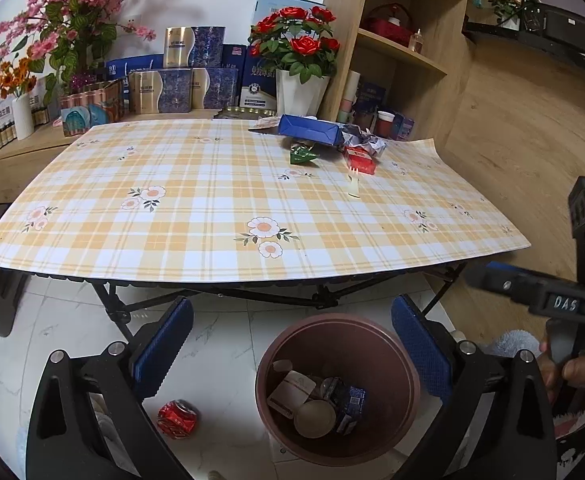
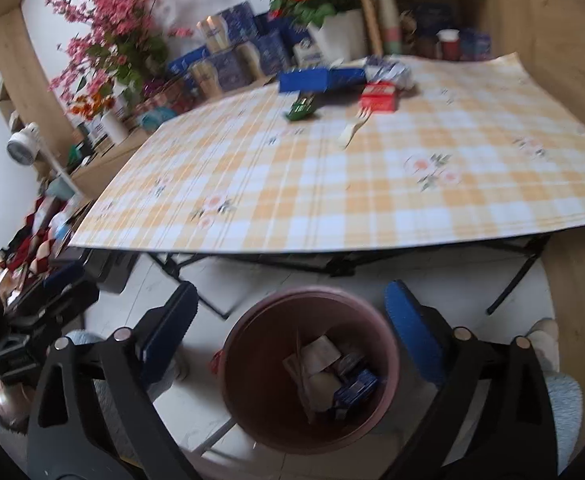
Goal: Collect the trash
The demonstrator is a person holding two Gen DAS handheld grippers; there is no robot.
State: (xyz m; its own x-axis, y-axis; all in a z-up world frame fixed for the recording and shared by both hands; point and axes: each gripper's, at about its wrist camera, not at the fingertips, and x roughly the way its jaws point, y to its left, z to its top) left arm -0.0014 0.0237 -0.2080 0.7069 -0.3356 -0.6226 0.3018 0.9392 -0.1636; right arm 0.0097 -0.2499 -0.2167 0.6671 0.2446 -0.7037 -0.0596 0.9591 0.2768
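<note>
A brown bin stands on the floor in front of the table, holding a paper cup, cards and a blue carton. My left gripper hangs open above it with nothing between its blue pads. My right gripper is open and empty over the same bin. At the far right of the table lie a blue box, a green wrapper, a red pack, crumpled paper and a plastic fork. A crushed red can lies on the floor left of the bin.
The folding table has a checked cloth and black legs close behind the bin. Flower vases and gift boxes line the counter behind it. Wooden shelves rise at the right. A person's slippered foot stands beside the bin.
</note>
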